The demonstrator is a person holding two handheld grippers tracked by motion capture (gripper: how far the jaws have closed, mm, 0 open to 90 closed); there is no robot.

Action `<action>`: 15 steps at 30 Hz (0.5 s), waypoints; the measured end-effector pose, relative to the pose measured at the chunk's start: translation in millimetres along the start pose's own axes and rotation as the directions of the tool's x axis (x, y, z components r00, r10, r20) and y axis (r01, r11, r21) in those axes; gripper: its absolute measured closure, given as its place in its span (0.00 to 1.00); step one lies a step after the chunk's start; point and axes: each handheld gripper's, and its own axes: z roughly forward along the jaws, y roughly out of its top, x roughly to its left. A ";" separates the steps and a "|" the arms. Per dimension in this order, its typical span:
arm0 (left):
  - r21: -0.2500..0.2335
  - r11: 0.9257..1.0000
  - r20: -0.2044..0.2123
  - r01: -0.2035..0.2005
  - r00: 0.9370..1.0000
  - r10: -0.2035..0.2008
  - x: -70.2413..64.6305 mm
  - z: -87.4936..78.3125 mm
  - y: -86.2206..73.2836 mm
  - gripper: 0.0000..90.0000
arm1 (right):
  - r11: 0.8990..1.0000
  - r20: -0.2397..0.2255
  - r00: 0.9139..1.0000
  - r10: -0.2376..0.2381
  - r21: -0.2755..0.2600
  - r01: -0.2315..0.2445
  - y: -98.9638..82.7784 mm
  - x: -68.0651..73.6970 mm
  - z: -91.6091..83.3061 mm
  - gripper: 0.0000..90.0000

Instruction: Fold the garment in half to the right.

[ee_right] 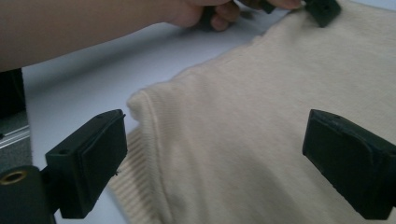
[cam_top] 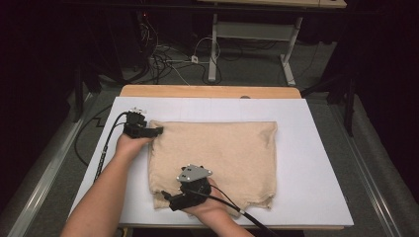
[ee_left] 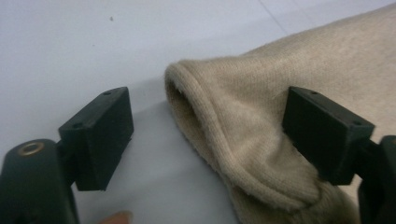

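A beige knitted garment (cam_top: pixel 222 153), folded flat, lies on a white board (cam_top: pixel 316 148). My left gripper (cam_top: pixel 157 131) is at the garment's far left corner. In the left gripper view my left gripper (ee_left: pixel 212 109) is open, its jaws straddling the rolled corner of the garment (ee_left: pixel 243 93) without pinching it. My right gripper (cam_top: pixel 168 197) is at the near left corner. In the right gripper view my right gripper (ee_right: pixel 217 135) is open, wide across the ribbed hem corner of the garment (ee_right: pixel 261 93). The other hand (ee_right: pixel 201 14) is farther off.
The white board covers a wooden table whose far edge (cam_top: pixel 207 91) shows behind it. Bare board lies to the right of the garment and along the far side. Cables (cam_top: pixel 168 59) and a desk frame (cam_top: pixel 213 44) are on the floor beyond.
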 end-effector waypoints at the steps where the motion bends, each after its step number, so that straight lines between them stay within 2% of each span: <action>1: 0.001 1.000 -0.013 -0.002 1.000 0.002 -1.2 0.4 -0.2 0.19 | 1.000 -0.006 1.000 0.000 0.003 0.000 0.6 2.8 2.3 0.09; 3: -0.003 1.000 -0.037 -0.014 0.999 0.013 -4.3 0.5 -1.6 0.24 | 1.000 -0.015 1.000 -0.002 0.011 0.003 0.9 8.4 6.4 0.12; 4: -0.005 1.000 -0.035 -0.024 0.999 0.024 -5.7 0.1 -2.0 0.30 | 1.000 -0.025 1.000 -0.001 0.013 0.001 0.7 11.0 7.9 0.14; 7: -0.027 0.999 -0.008 -0.043 0.999 0.042 -7.7 -0.7 -5.1 0.50 | 0.999 -0.037 0.999 -0.008 0.038 0.009 -1.4 17.8 11.8 0.18; 9: -0.044 0.998 0.009 -0.037 0.999 0.037 -7.8 -1.7 -8.3 0.64 | 0.998 -0.047 0.999 -0.009 0.060 0.011 -3.0 21.2 15.4 0.21; 11: -0.050 0.998 0.025 -0.047 0.999 0.048 -8.5 -2.8 -10.1 0.78 | 0.996 -0.058 0.998 -0.021 0.088 0.026 -3.5 24.3 19.4 0.29; 13: -0.053 0.997 0.025 -0.053 0.998 0.055 -9.2 -3.2 -10.9 0.82 | 0.991 -0.049 0.998 -0.049 0.120 0.054 -1.7 28.6 23.5 0.30; 15: -0.056 0.997 0.019 -0.061 0.998 0.062 -10.4 -3.4 -11.3 0.83 | 0.990 -0.067 0.996 -0.053 0.124 0.061 1.2 33.1 26.9 0.30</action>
